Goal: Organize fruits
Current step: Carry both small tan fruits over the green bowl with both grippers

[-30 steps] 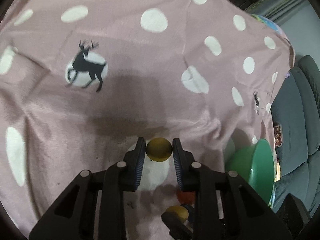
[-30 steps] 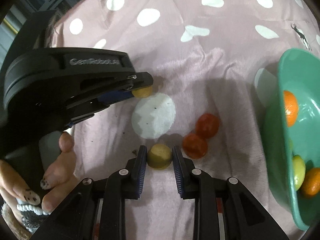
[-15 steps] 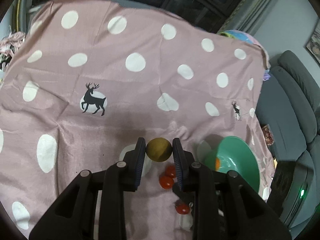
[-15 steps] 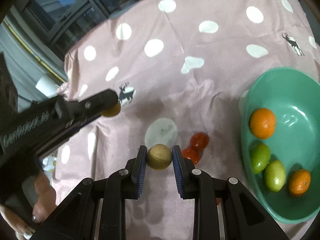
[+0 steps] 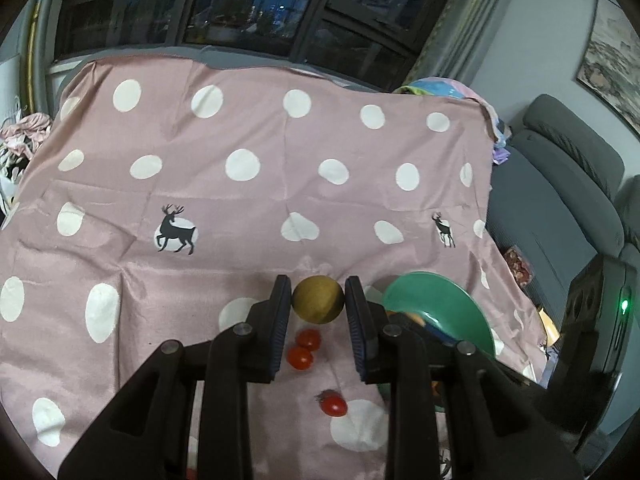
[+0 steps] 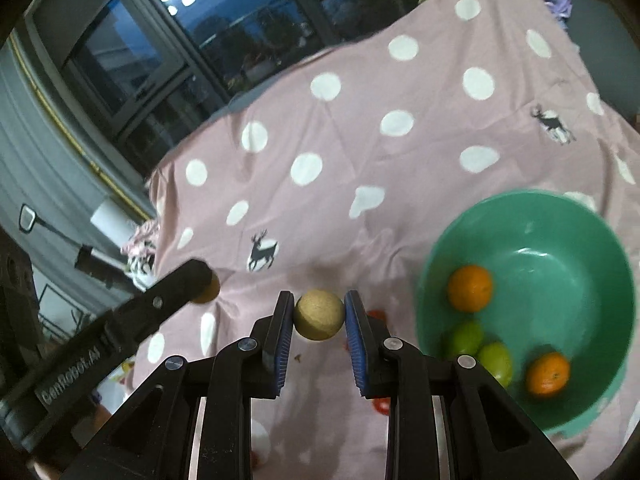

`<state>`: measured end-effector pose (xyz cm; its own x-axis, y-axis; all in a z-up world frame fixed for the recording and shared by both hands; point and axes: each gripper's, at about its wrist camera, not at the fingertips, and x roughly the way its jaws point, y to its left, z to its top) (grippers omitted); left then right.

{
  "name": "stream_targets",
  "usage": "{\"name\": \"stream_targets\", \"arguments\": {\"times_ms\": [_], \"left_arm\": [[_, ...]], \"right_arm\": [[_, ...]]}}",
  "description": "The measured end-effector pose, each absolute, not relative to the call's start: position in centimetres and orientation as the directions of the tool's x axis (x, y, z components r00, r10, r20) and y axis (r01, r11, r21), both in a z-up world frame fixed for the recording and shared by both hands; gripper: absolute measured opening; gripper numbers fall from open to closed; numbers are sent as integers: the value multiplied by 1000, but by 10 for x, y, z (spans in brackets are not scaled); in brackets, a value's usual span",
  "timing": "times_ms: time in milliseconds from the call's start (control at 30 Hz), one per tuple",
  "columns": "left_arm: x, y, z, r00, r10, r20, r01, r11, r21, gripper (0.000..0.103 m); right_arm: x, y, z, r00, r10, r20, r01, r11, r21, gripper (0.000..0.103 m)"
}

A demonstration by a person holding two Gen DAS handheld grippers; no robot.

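Two brown fruits: left gripper (image 5: pixel 318 308) pinches one (image 5: pixel 318 299), right gripper (image 6: pixel 319 314) other (image 6: pixel 319 314).

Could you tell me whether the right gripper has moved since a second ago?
Yes. The right gripper, shut on a tan round fruit, has risen away from the pink cloth; the green bowl now shows whole below it.

surface: pink dotted cloth (image 5: pixel 260 208) | on it: green bowl (image 6: pixel 568 240), three red tomatoes (image 5: pixel 300 356)
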<state>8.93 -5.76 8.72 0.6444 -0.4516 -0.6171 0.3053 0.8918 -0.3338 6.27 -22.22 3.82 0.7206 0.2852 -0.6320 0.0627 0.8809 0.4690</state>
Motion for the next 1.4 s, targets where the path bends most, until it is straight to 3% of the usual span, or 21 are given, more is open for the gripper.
{"name": "stream_targets", "arguments": {"times_ms": [600, 1400], "left_arm": [[68, -115, 75, 592, -504, -629, 423, 859, -289, 27], [73, -191, 4, 397, -534, -746, 491, 811, -319, 27]], "right_arm": [[29, -298, 51, 796, 117, -594, 247, 833, 495, 28], [29, -357, 7, 706, 37, -707, 442, 757, 481, 28]]}}
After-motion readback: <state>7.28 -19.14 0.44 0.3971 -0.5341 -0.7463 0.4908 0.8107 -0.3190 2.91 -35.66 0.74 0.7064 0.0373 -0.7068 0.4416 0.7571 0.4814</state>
